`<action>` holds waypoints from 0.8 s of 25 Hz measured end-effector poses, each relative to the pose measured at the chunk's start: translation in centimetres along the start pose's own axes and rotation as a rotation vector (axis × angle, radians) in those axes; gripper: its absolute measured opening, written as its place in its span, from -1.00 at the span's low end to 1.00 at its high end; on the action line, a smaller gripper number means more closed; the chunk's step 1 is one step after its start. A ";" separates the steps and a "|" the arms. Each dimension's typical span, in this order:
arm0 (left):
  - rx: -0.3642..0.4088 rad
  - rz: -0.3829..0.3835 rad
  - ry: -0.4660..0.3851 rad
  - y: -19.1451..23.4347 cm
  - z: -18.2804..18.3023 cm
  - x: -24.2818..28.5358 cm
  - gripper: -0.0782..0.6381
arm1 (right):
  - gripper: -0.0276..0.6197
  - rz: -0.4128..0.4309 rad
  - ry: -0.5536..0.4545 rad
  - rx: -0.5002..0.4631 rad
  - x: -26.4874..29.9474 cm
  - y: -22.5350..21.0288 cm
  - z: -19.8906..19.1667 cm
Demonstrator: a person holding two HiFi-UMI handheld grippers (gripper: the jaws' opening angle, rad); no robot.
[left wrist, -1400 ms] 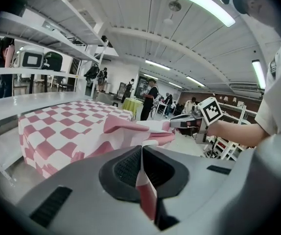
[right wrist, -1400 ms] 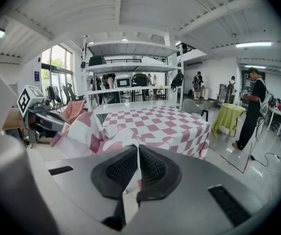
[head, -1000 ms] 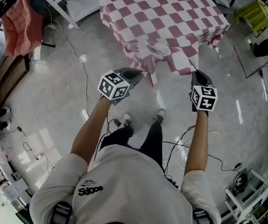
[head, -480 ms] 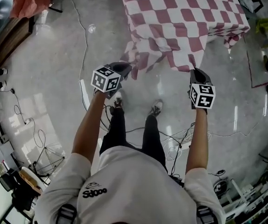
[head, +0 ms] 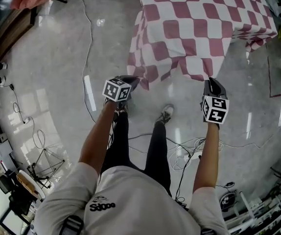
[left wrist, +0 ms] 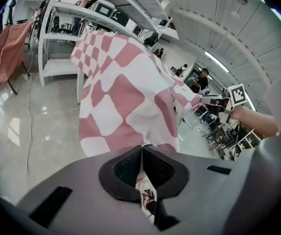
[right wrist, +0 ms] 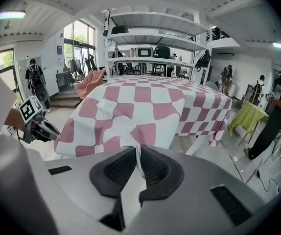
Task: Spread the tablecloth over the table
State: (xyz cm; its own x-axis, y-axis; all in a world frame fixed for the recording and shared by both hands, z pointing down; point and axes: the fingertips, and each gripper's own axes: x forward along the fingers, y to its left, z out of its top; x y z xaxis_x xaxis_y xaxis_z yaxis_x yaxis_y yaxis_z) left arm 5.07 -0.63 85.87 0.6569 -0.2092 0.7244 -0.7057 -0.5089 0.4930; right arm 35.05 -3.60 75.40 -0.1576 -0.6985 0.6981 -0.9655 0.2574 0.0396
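A red-and-white checked tablecloth [head: 194,28] covers the table, and its near side hangs down toward the floor. My left gripper [head: 132,80] is shut on the cloth's near left corner; in the left gripper view the pads [left wrist: 126,168] meet tightly on the fabric [left wrist: 126,92]. My right gripper [head: 211,82] is at the near right corner. Its jaws have just been opening a little, and the hem [right wrist: 145,102] still runs between its pads [right wrist: 152,168], which stand close on it. The table itself is hidden under the cloth.
The person's feet [head: 166,114] stand on a glossy floor among loose cables [head: 189,151]. A tripod [head: 45,155] lies at the left. Metal shelving [right wrist: 155,38] stands behind the table, a yellow-green covered stand [right wrist: 248,116] to its right, and people [right wrist: 277,111] stand around.
Both grippers have come down with the near hem. The bunched front edge has flattened and now hangs straight down the table's near side.
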 end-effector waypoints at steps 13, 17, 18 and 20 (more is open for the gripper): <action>0.010 0.157 0.046 6.6 -2.3 5.3 -0.19 | -0.52 0.028 -0.032 0.072 3.9 0.6 -3.1; 0.020 0.154 0.045 5.8 -1.3 2.7 -0.14 | 0.04 0.123 -0.002 0.084 2.5 3.1 -1.9; 0.024 0.154 0.044 5.5 -0.9 2.3 -0.13 | 0.06 0.140 0.009 0.079 2.2 3.3 -1.8; 0.034 0.149 0.049 4.9 -0.3 1.6 -0.13 | 0.09 0.148 0.033 0.066 1.7 3.5 -1.8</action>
State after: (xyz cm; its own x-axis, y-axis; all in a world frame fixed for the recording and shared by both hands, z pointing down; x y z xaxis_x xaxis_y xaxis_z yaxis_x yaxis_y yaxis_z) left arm 2.58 -3.21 89.58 0.5309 -0.2442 0.8115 -0.7847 -0.5032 0.3620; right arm 31.73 -2.66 77.97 -0.2928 -0.6336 0.7161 -0.9440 0.3106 -0.1111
